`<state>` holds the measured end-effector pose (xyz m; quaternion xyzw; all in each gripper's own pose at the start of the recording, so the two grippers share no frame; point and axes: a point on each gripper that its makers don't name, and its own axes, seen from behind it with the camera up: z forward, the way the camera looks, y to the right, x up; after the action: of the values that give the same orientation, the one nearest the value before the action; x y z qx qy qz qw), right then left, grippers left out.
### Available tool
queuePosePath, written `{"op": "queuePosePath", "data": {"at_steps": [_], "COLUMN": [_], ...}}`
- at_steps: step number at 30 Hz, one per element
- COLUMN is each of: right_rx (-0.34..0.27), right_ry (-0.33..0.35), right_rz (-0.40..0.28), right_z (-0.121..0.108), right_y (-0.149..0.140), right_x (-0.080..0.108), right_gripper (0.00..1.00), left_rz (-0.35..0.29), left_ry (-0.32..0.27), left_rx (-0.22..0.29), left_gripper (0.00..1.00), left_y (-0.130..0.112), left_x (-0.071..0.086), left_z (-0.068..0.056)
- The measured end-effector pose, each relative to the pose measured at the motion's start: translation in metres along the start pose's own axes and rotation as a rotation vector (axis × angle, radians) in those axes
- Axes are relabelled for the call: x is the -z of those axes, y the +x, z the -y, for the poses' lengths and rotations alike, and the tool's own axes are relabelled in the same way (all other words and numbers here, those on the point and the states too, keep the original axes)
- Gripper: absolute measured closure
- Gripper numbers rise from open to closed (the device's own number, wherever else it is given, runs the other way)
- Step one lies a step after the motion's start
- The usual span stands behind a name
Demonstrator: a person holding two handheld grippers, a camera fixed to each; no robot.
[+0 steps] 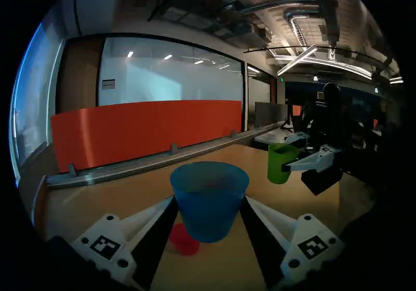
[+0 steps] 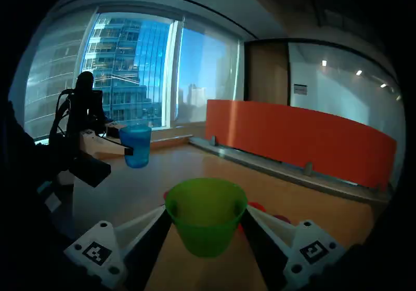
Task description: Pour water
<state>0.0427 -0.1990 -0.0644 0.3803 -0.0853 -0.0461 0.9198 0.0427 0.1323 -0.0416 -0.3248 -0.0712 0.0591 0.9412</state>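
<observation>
In the left gripper view, a translucent blue cup stands upright between the white fingers of my left gripper, which is shut on it and holds it above the wooden table. In the right gripper view, my right gripper is shut on an upright green cup. Each view also shows the other hand's cup farther off: the green cup at the right in the left gripper view, the blue cup at the left in the right gripper view. Whether either cup holds water is unclear.
A small red object lies on the table under the blue cup; red objects also peek out behind the green cup. An orange divider panel on a metal rail bounds the table's far edge. Large windows stand behind.
</observation>
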Motion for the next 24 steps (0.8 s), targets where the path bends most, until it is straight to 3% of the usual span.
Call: {"op": "queuePosePath", "data": {"at_steps": [9, 24], "right_rx": [-0.001, 0.012], "right_ry": [0.046, 0.127], "right_rz": [-0.016, -0.045], "right_z": [0.011, 0.037], "right_y": [0.004, 0.012], "right_x": [-0.017, -0.045], "right_gripper": [0.11, 0.11], "left_rz": [-0.019, -0.051], "left_ry": [0.049, 0.098], "left_rx": [-0.105, -0.269], "left_gripper": [0.19, 0.19], "left_y": [0.016, 0.051], "left_x": [-0.012, -0.028], "left_z": [0.012, 0.015]}}
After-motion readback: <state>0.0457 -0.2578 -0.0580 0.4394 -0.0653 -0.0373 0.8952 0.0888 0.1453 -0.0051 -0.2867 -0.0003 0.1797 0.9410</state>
